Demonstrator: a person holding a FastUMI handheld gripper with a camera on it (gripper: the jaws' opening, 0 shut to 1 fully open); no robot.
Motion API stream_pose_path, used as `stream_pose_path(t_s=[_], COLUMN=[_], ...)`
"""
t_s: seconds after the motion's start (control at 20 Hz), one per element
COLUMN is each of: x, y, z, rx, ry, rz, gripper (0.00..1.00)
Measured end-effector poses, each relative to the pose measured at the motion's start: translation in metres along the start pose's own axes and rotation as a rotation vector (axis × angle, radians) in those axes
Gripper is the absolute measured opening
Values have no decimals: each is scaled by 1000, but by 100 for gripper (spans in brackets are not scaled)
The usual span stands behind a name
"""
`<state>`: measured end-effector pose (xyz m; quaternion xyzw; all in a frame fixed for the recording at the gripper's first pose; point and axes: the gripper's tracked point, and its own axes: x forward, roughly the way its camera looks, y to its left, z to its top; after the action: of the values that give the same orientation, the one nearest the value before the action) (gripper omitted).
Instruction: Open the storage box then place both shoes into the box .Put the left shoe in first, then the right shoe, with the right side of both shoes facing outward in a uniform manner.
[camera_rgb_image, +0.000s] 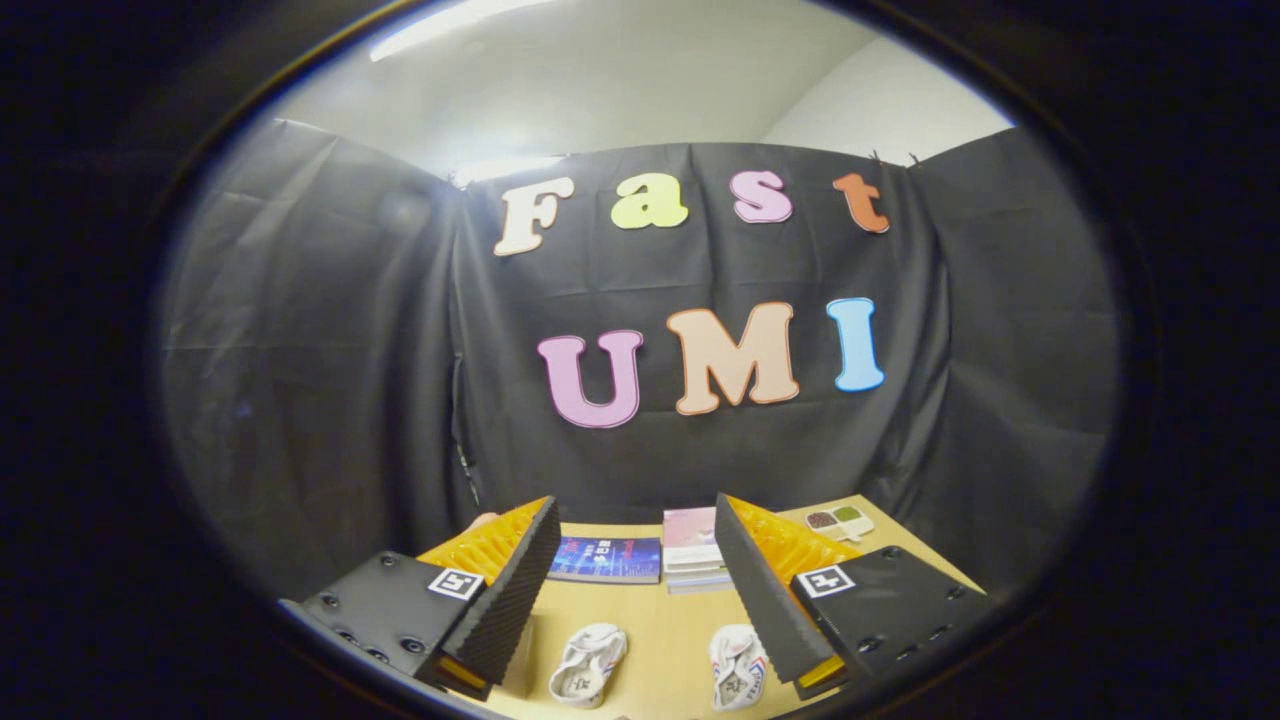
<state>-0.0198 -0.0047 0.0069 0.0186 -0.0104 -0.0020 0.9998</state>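
While I hold the gripper (637, 590) high above the table (655, 615), its two fingers stand wide apart with nothing between the pads; no pad touches any object. I have the tool pitched so that it looks mostly at the booth wall, with the table seen low, past the fingertips. Two shoes lie on the table in the gap between the fingers, well below them: the left-hand shoe (587, 664) sits nearer the left finger (500, 585), sole upward, and the right-hand shoe (738, 680) sits just beside the right finger (765, 590), partly covered by it. I cannot tell which shoe belongs to which foot. Beyond the shoes, at the far side of the table against the wall, I see a blue book (608, 559) lying flat and a stack of books (692, 550) with a pink cover on top, the two just beside each other. Farther right, near the far corner, rests a small tray (839, 520) with divided compartments.
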Motion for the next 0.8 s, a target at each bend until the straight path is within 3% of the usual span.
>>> stream_pose_path(t_s=[0.55, 0.8], x=[-24, -40], y=[0, 24], z=[-16, -36], rx=[40, 161], ry=[-4, -1], rz=[-7, 52], gripper=[95, 95])
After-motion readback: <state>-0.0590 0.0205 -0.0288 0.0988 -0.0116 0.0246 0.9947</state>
